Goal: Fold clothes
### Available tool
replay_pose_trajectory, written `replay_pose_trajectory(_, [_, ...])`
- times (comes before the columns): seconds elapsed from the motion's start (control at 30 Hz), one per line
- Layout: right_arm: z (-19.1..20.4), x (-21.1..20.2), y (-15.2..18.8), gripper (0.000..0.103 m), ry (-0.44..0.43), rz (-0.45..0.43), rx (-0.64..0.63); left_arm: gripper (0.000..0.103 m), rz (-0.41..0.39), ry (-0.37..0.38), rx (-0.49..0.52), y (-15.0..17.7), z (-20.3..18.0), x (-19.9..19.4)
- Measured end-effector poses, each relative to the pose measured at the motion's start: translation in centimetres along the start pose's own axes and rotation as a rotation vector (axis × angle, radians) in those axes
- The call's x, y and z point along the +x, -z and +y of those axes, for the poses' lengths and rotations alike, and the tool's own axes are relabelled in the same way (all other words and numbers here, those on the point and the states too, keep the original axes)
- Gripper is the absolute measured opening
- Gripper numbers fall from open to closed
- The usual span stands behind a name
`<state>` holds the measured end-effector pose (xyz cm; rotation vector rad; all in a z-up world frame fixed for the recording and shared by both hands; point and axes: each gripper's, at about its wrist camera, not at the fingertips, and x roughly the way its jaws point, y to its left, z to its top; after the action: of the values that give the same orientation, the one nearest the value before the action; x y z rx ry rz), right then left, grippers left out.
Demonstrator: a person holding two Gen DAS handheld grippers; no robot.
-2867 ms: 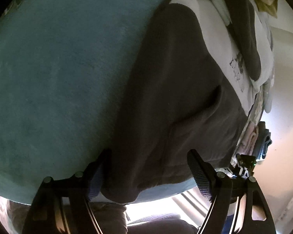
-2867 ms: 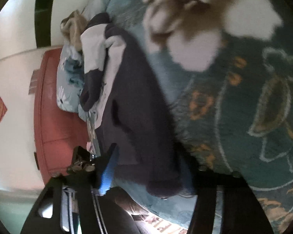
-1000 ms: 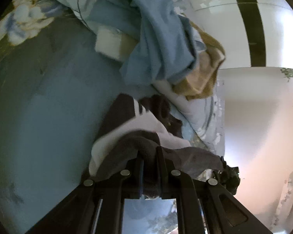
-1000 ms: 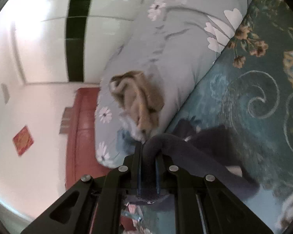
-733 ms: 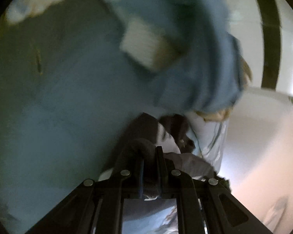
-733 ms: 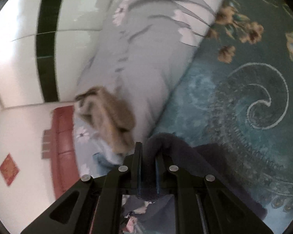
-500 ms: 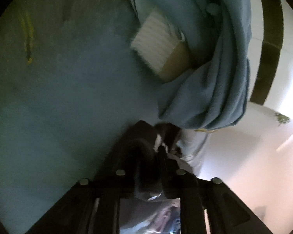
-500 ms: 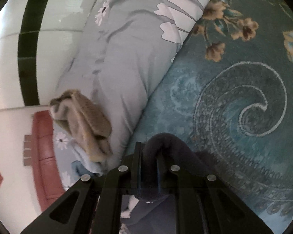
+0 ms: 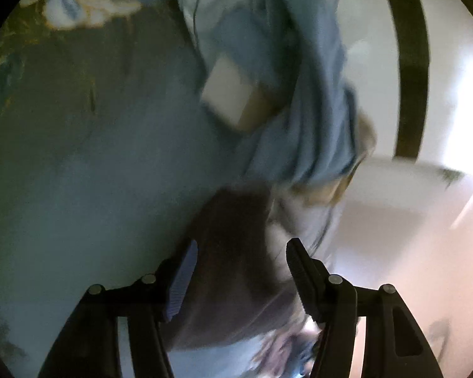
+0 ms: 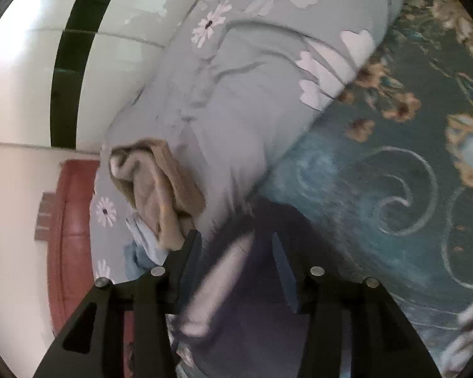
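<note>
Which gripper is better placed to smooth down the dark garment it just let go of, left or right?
Roughly even, slightly the left. The left gripper has the dark garment squarely between its opening jaws, pads clear of the cloth. The right gripper, also opening, straddles a paler fold near the brown towel.

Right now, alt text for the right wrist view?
The right claw is opening over a dark grey garment with a pale band, which lies between its fingers on a teal floral bedspread. Behind sit a grey flower-print duvet roll and a crumpled tan cloth.
</note>
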<state>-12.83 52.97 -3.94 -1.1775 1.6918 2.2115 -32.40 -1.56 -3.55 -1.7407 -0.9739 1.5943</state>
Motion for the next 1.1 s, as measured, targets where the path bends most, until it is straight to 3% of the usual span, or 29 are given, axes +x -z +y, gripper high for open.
replay_pose_trajectory(0.1, [-1.8, -0.8, 1.5, 0.049, 0.021, 0.029, -0.009, 0.063, 0.022, -0.054, 0.034, 1.2, -0.6, 1.4])
replay_pose_trajectory(0.2, [-3.7, -1.5, 3.3, 0.049, 0.046, 0.058, -0.009, 0.063, 0.012, -0.155, 0.116, 2.0, -2.3, 2.7])
replay_pose_trajectory(0.33, [-6.1, -2.4, 5.2, 0.049, 0.093, 0.077, -0.004, 0.063, -0.023, -0.405, 0.253, 2.1, -3.3, 5.0])
replay_pose_trajectory(0.43, [-7.7, -3.2, 6.1, 0.049, 0.112, 0.077, 0.022, 0.063, -0.042, -0.572, 0.258, 2.1, -1.6, 6.1])
replay_pose_trajectory(0.47, [-8.2, -3.5, 6.4, 0.049, 0.115, 0.077, 0.031, 0.063, -0.066, -0.565, 0.224, 2.3, -0.6, 5.7])
replay_pose_trajectory(0.57, [-9.3, -4.6, 7.5, 0.051, 0.09, 0.075, 0.047, 0.063, -0.126, -0.439, 0.144, 4.2, 0.9, 3.4])
replay_pose_trajectory(0.67, [-10.4, -5.5, 9.5, 0.064, 0.052, 0.06, 0.05, 0.063, -0.165, -0.334, 0.048, 7.4, 2.5, 1.6])
replay_pose_trajectory(0.77, [-11.2, -5.6, 11.4, 0.071, 0.0, 0.056, 0.065, 0.064, -0.18, -0.238, -0.104, 10.8, 4.9, 1.2])
replay_pose_trajectory(0.9, [-11.3, -4.5, 13.1, 0.08, -0.072, 0.044, 0.081, 0.065, -0.13, -0.176, -0.235, 14.2, 6.9, 3.7])
replay_pose_trajectory(0.97, [-11.2, -3.5, 13.3, 0.08, -0.093, 0.041, 0.095, 0.065, -0.091, -0.18, -0.24, 14.5, 6.9, 4.8])
replay_pose_trajectory(1.1, [-10.7, -2.1, 13.2, 0.08, -0.146, 0.017, 0.118, 0.067, -0.111, -0.199, -0.219, 14.5, 6.3, 6.4])
